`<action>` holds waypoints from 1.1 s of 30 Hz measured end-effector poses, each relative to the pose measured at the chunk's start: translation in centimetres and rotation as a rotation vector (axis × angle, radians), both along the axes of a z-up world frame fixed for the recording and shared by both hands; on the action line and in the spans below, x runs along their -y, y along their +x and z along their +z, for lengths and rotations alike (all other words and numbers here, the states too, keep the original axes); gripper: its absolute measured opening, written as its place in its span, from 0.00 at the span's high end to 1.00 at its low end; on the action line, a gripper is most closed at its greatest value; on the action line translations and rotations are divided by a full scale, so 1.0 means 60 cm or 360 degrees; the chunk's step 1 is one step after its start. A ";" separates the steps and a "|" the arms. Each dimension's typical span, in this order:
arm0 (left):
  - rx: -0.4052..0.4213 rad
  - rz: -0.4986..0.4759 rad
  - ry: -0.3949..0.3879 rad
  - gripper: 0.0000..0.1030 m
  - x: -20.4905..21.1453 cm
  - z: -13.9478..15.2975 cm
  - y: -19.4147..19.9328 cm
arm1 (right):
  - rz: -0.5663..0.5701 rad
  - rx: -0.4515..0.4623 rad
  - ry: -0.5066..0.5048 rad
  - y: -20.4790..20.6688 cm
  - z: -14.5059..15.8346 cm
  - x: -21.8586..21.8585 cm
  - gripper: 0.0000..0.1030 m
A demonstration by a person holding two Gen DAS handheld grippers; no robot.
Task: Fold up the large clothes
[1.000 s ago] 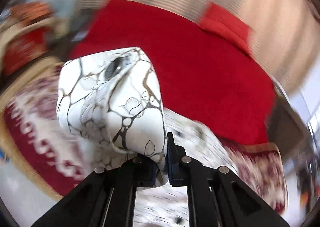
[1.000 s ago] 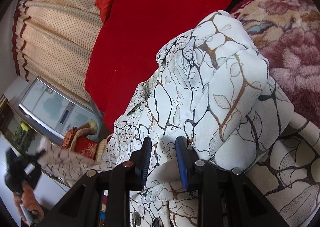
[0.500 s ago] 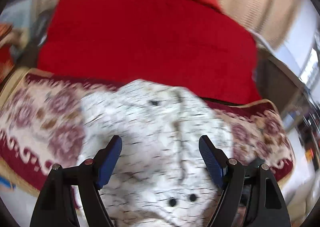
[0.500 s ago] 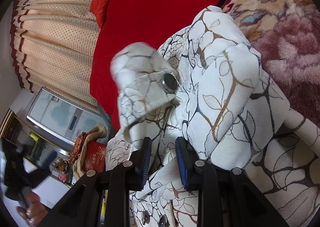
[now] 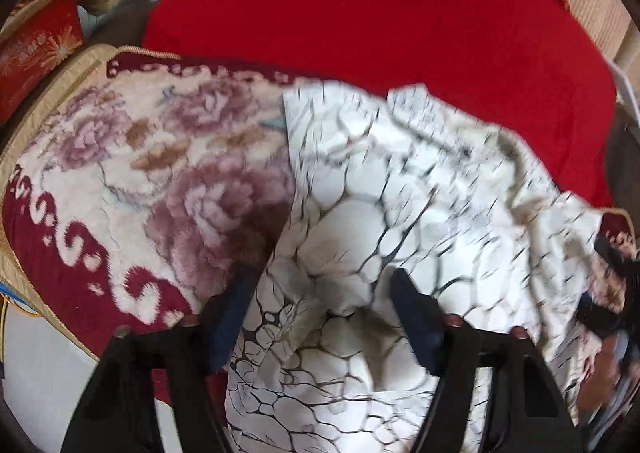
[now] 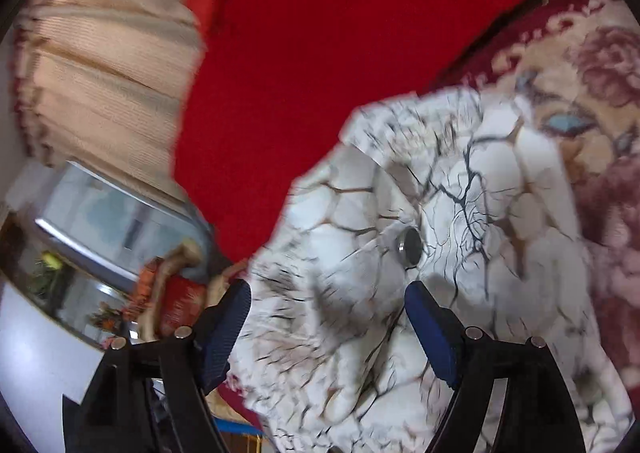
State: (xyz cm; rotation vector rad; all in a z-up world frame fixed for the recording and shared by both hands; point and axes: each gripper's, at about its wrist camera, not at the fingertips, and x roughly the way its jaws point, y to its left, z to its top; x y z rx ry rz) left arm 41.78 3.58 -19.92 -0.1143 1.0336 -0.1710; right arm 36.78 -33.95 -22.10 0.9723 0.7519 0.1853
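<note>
Right tongs [image 6: 326, 327] now spread wide, garment [image 6: 420, 253] let go; a second ago gripping. Left tongs [image 5: 320, 317] wide too. Fold dropped onto floral blanket [image 5: 140, 173], next regrasp.

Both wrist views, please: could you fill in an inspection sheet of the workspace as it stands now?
Surface: floral blanket with maroon border, beside a red cover.
Job's things: white garment with dark vein print, bunched on the blanket; one dark button showing.
Clutter: red embroidered cushion at the far left.
Grippers: left gripper open, fingers either side of the cloth; right gripper open likewise.
Cables: nothing seen.
Surroundings: beige curtain; glass-fronted cabinet. Both views are motion-blurred.
</note>
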 end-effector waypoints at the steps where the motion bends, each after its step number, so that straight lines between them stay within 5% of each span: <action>1: -0.0025 -0.0011 0.0008 0.41 0.001 -0.011 0.003 | 0.0020 -0.0069 -0.0033 0.013 -0.008 -0.002 0.42; 3: -0.0085 -0.0025 0.0052 0.42 0.002 -0.035 0.005 | 0.0044 -0.0112 -0.0159 0.030 0.002 -0.014 0.73; 7: -0.0072 -0.0060 0.0064 0.42 0.000 -0.044 0.006 | -0.0032 0.0177 -0.0496 0.016 0.100 -0.030 0.81; 10: -0.0083 -0.0055 0.0066 0.42 -0.002 -0.046 0.009 | -0.0128 0.0374 -0.0607 -0.013 0.158 -0.022 0.82; 12: -0.0091 -0.0042 0.0056 0.42 -0.003 -0.047 0.009 | -0.0202 0.0311 -0.0607 -0.015 0.160 -0.008 0.82; 15: -0.0094 -0.0028 0.0036 0.42 -0.007 -0.040 0.005 | -0.0318 0.0040 -0.0564 -0.011 0.104 0.042 0.78; 17: -0.0086 -0.0024 0.0055 0.42 -0.008 -0.031 0.000 | -0.0352 -0.0095 -0.0369 -0.027 0.058 0.085 0.78; 20: -0.0034 -0.0017 0.0093 0.42 -0.006 -0.006 -0.006 | -0.0424 -0.0036 -0.0239 -0.062 0.042 0.115 0.77; 25: 0.0131 -0.0032 0.0114 0.42 0.026 0.045 0.000 | -0.0305 0.0185 -0.0406 -0.055 0.102 0.082 0.71; 26: 0.0136 -0.0040 0.0119 0.41 0.034 0.046 0.005 | -0.0249 0.0225 -0.0458 -0.045 0.116 0.065 0.63; 28: 0.0128 -0.0049 0.0150 0.39 0.056 0.040 0.019 | -0.0173 0.0303 -0.0551 -0.017 0.140 0.029 0.27; 30: 0.0073 -0.0056 0.0188 0.37 0.077 0.021 0.039 | -0.0141 0.0358 -0.0764 0.015 0.164 -0.012 0.27; 33: -0.0020 -0.0068 0.0285 0.37 0.100 -0.018 0.063 | -0.0078 0.0202 -0.0913 0.082 0.161 -0.034 0.27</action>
